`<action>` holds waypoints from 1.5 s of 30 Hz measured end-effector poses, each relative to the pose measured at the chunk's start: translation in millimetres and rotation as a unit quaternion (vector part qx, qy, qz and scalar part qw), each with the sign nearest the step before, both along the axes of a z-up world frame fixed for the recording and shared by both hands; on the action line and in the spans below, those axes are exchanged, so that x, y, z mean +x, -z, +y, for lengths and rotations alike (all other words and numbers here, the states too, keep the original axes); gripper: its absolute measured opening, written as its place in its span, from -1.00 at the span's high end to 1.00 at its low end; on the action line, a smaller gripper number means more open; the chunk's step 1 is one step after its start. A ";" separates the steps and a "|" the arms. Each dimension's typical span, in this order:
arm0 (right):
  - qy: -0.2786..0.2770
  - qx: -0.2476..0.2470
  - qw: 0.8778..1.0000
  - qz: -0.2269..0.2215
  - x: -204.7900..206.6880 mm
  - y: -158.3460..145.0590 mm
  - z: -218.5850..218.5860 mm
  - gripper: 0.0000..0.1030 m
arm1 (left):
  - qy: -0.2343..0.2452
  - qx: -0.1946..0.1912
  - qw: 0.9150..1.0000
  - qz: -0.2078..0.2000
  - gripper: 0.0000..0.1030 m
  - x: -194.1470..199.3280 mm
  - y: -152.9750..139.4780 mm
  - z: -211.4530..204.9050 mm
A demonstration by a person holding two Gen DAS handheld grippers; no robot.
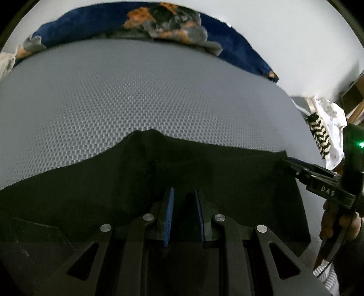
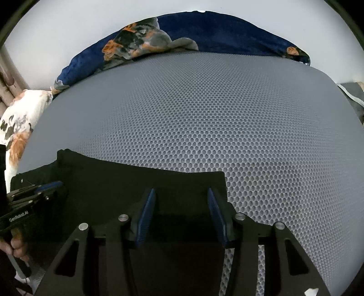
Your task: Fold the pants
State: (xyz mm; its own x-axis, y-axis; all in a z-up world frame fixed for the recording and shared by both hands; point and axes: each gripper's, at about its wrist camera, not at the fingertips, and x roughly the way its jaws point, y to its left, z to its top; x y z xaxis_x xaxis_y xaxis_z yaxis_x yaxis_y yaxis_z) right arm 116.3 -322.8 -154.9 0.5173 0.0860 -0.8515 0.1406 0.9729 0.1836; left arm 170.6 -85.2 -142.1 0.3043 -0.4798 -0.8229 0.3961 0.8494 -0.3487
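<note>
Black pants (image 1: 91, 193) lie flat on a grey honeycomb mat (image 1: 136, 91), their far edge rising to a small peak in the middle. My left gripper (image 1: 184, 190) hovers over the dark cloth, its blue pads a narrow gap apart, and I see nothing clamped between them. My right gripper (image 2: 180, 191) stands open above the pants' (image 2: 113, 182) right far corner, pads wide apart with cloth beneath them. The left wrist view shows the right gripper (image 1: 290, 160) side-on, its tips at that same corner. The left gripper (image 2: 56, 184) shows at the left edge of the right wrist view.
A blue blanket with orange and grey flowers (image 1: 159, 20) is bunched along the mat's far edge. A black-and-white striped cloth (image 1: 320, 136) lies off the right side, and a floral pillow (image 2: 20, 118) off the left. A person's hands (image 1: 336, 223) (image 2: 18, 246) hold both grippers.
</note>
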 end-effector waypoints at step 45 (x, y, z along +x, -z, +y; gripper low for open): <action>-0.112 0.069 0.990 0.043 -59.8 3.8 158.7 -0.03 | -0.169 0.007 0.984 -0.065 0.04 -96.1 -59.9 244.5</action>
State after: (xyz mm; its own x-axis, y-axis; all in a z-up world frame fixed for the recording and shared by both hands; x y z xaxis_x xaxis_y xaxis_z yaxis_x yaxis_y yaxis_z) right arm 56.5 -164.1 -158.7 0.3990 0.3080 -0.8637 -0.0544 0.9482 0.3130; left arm 74.6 159.3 -82.3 0.5476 -0.3224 -0.7722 0.1318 0.9445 -0.3009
